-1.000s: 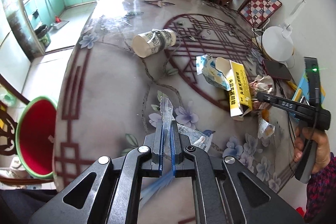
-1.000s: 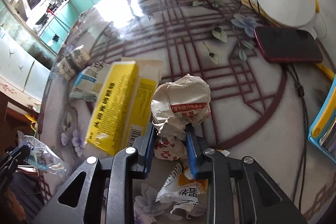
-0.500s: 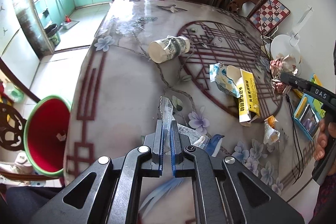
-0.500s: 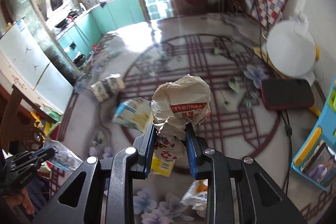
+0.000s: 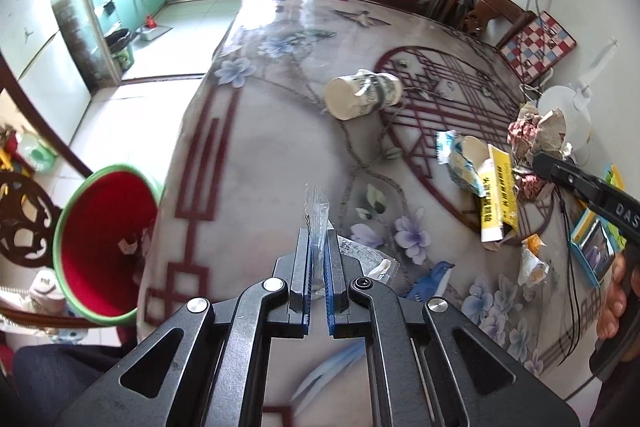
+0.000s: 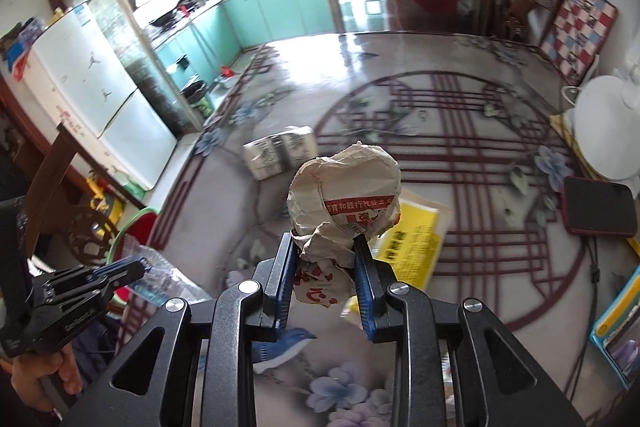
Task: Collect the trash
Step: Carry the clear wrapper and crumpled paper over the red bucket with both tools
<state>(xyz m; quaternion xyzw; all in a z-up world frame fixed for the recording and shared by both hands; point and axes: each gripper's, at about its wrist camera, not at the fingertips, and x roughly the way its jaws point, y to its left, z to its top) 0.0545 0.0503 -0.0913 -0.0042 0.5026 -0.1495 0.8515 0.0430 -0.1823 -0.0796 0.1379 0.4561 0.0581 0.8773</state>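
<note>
Carry-to-bin step in hand, both tongs loaded. Left gripper [image 5: 318, 259] closed narrow on a clear plastic wrapper [image 5: 318, 215], held upright at lower centre of the left wrist view, above the table [image 5: 248, 163]. Right gripper [image 6: 325, 279] clamped on a crumpled paper wrapper [image 6: 346, 195], centre of the right wrist view — lifted clear of the tabletop. Red bin with green rim [image 5: 100, 243] at lower left of the left wrist view, just beyond the table's edge, mouth open and unobstructed.

Remaining on the table: tipped paper cup [image 5: 362, 95] at upper centre, yellow carton [image 5: 498, 199] and blue-white packet [image 5: 460, 163] at right, small orange packet [image 5: 532, 259] at lower right. Phone [image 6: 598, 207] and white lamp base [image 6: 604, 127] at right of the right wrist view — judged not trash.

Next move, as judged: swing each load leftward over the bin's mouth, then open above the red interior. Plastic is light and may cling to the pads — release low.
</note>
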